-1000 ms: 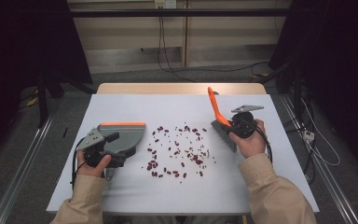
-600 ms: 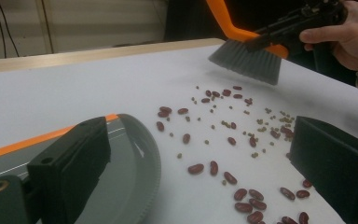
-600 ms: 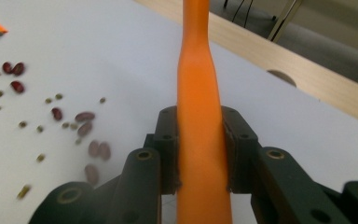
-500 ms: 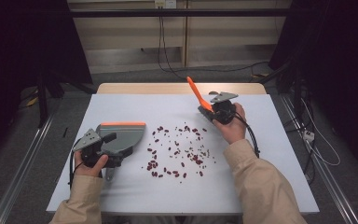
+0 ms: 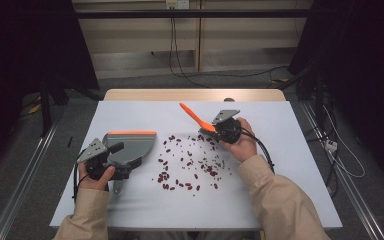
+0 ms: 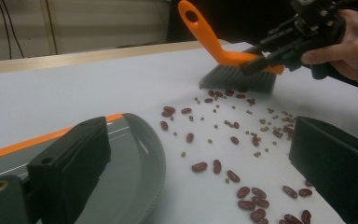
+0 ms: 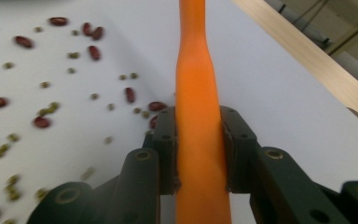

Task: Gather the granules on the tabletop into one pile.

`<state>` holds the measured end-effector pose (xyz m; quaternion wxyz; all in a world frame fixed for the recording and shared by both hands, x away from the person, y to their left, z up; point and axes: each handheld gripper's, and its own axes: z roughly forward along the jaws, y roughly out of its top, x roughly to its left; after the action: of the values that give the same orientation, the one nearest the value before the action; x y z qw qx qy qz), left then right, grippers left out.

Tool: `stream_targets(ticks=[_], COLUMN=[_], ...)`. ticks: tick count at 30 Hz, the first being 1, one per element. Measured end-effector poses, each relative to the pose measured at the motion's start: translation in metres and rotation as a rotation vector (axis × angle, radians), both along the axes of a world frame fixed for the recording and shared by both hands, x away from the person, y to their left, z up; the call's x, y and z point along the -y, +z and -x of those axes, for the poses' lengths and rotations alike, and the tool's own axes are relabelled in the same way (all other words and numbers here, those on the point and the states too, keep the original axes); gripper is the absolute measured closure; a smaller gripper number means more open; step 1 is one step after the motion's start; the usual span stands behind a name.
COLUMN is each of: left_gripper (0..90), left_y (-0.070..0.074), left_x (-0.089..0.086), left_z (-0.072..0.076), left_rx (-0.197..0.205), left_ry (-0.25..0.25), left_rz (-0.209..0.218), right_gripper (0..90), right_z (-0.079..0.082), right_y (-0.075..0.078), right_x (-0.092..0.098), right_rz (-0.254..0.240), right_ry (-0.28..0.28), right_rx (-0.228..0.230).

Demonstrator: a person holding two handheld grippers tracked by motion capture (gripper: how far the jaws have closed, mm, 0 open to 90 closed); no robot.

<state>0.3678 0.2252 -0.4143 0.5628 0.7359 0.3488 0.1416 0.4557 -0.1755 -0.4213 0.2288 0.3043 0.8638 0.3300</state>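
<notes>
Red beans and small green ones (image 5: 190,162) lie scattered mid-table, also in the left gripper view (image 6: 242,140). My right gripper (image 5: 211,129) is shut on the orange handle of a brush (image 5: 192,116), clamped between its jaws (image 7: 198,135). The grey bristles (image 6: 235,77) touch the table at the far edge of the beans. A grey dustpan with an orange lip (image 5: 132,145) lies flat left of the beans. My left gripper (image 5: 117,160) rests at its near side, jaws wide apart (image 6: 200,163). One jaw is over the pan (image 6: 135,154).
The white tabletop (image 5: 290,170) ends in a wooden strip at the far edge (image 5: 195,94). Cables trail from both grippers. Dark floor, metal rails and stands surround the table.
My right gripper has carried the brush left and brought its bristles down at the far edge of the beans. The left gripper and dustpan have barely moved.
</notes>
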Motion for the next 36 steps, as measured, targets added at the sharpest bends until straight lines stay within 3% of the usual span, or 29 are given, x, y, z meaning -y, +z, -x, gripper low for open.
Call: stream_targets(ticks=[7,14,21,24,31,36], left_gripper=[5.2,5.2,5.2,5.2,5.2,5.2], left_y=[0.0,0.0,0.001,0.001,0.001,0.001], left_x=[0.0,0.0,-0.001,-0.001,0.0,0.0], left_z=[0.0,0.001,0.001,0.001,0.001,0.001], left_rx=[-0.001,0.0,0.004,0.003,0.004,0.003], left_ry=[0.003,0.007,0.008,0.009,0.006,0.006], left_rz=[0.0,0.001,0.0,0.0,0.0,-0.005], right_gripper=[71.5,71.5,71.6,71.6,71.6,71.6], right_z=[0.027,0.046,0.055,0.056,0.037,0.015], right_y=[0.004,0.005,0.009,0.01,0.023,0.022], right_x=[-0.001,0.001,0.004,0.007,0.028,0.023], right_rz=[-0.009,-0.035,-0.039,-0.048,-0.189,-0.179], right_ry=[0.112,0.16,0.187,0.175,0.069,0.019], right_rx=[-0.032,-0.049,-0.071,-0.055,-0.01,0.017])
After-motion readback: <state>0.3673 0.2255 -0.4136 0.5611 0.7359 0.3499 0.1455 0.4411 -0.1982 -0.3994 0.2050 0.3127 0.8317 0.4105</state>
